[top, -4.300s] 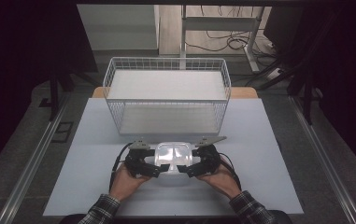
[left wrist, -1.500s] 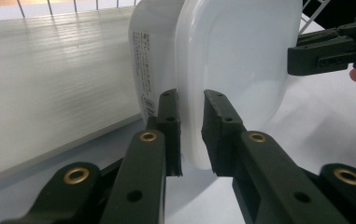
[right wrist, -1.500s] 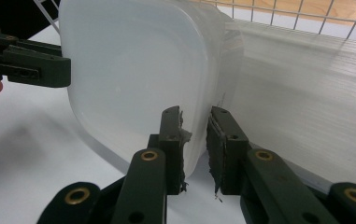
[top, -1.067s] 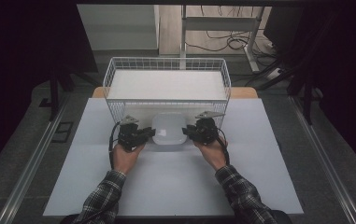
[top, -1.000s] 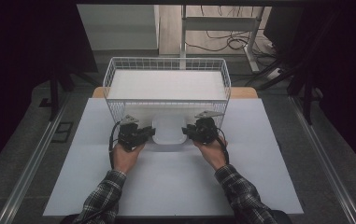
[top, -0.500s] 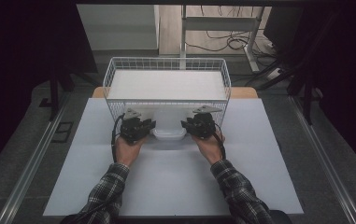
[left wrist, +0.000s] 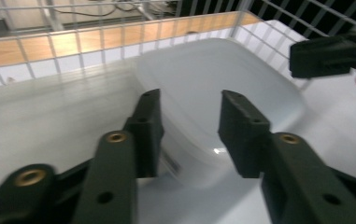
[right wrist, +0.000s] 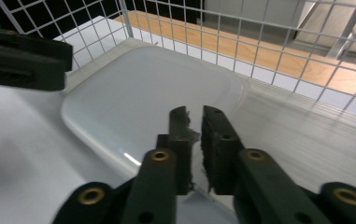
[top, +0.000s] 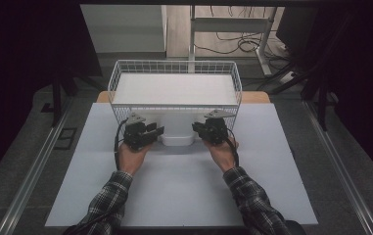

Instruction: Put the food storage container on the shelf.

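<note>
A shallow white plastic tub (top: 176,131) sits on the white table (top: 184,191), its far edge against the front wall of a white wire basket (top: 125,111). My left gripper (top: 157,131) is at the tub's left end. In the left gripper view the tub (left wrist: 213,79) has its rim between the jaws of the left gripper (left wrist: 192,116), which stand well apart. My right gripper (top: 197,128) is at the tub's right end. In the right gripper view the right gripper (right wrist: 194,116) is shut on the near rim of the tub (right wrist: 152,88).
The basket's inside (top: 174,88) has a flat white floor. Its mesh wall (right wrist: 259,42) rises just behind the tub. A wooden strip (left wrist: 49,46) shows through the mesh. Dark floor and metal rails (top: 32,171) flank the table.
Both hands have carried the tub forward from the table's near middle up to the basket's front wall. The left jaws now stand apart at the rim.
</note>
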`<move>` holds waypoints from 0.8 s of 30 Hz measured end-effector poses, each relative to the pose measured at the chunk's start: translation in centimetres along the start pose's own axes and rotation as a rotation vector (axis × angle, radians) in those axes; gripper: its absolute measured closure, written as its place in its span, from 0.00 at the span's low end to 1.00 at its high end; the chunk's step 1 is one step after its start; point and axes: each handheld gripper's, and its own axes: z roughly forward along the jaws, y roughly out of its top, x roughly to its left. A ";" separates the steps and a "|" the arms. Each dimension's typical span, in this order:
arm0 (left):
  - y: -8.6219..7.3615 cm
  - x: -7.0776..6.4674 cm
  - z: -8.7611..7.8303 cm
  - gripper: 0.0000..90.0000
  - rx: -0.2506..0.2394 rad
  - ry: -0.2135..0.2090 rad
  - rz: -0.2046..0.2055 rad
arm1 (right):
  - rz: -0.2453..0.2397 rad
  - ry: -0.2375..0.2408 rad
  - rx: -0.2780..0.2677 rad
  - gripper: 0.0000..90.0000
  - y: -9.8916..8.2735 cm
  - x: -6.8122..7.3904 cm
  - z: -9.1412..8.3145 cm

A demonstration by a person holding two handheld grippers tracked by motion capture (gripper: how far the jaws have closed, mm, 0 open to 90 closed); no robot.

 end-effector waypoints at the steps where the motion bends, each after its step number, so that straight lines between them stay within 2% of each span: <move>1: -0.2 -0.2 -0.3 0.59 -0.008 0.001 0.005 | 0.000 0.000 0.000 0.94 0.0 0.0 0.0; 2: -0.5 -0.4 -0.7 0.55 -0.015 -0.005 0.015 | -0.001 0.008 -0.001 0.97 -0.1 0.1 -0.3; 3: -0.9 -0.6 -1.2 0.47 -0.021 -0.016 0.034 | -0.011 0.021 -0.003 0.99 -0.3 0.4 -0.9; 5: -1.1 -0.7 -1.5 0.43 -0.027 -0.014 0.040 | -0.018 0.026 -0.004 0.99 -0.4 0.6 -1.2; 6: -1.4 -0.8 -1.8 0.38 -0.030 -0.019 0.049 | -0.025 0.033 -0.004 0.99 -0.5 0.7 -1.6; 10: -2.6 -1.3 -2.9 0.23 -0.043 -0.054 0.065 | -0.048 0.073 0.004 0.99 -1.0 1.4 -2.5; 11: -3.1 -1.8 -3.5 0.14 -0.046 -0.048 0.087 | -0.058 0.092 0.012 0.99 -1.4 1.7 -2.8; 12: -3.1 -1.8 -3.5 0.12 -0.046 -0.048 0.087 | -0.058 0.092 0.012 0.99 -1.4 1.7 -2.8; 13: -3.6 -2.3 -4.0 0.09 -0.036 -0.049 0.118 | -0.063 0.106 0.015 0.99 -1.6 2.0 -2.8; 14: -3.6 -2.3 -4.0 0.08 -0.036 -0.049 0.118 | -0.063 0.106 0.015 0.99 -1.6 2.0 -2.8; 16: -4.4 -3.2 -4.9 0.06 -0.036 -0.039 0.152 | -0.071 0.123 0.027 0.99 -2.3 2.5 -2.6; 18: -4.8 -3.4 -5.2 0.05 -0.035 -0.037 0.162 | -0.077 0.127 0.037 0.99 -2.5 2.7 -2.4; 19: -5.6 -3.7 -5.9 0.04 -0.035 -0.019 0.175 | -0.086 0.133 0.047 0.99 -2.8 3.0 -2.2; 22: -6.3 -3.8 -6.6 0.04 -0.035 -0.016 0.176 | -0.085 0.149 0.054 0.99 -3.0 3.2 -2.0; 24: -7.0 -3.8 -7.3 0.04 -0.040 -0.019 0.162 | -0.090 0.155 0.061 0.99 -3.1 3.5 -1.8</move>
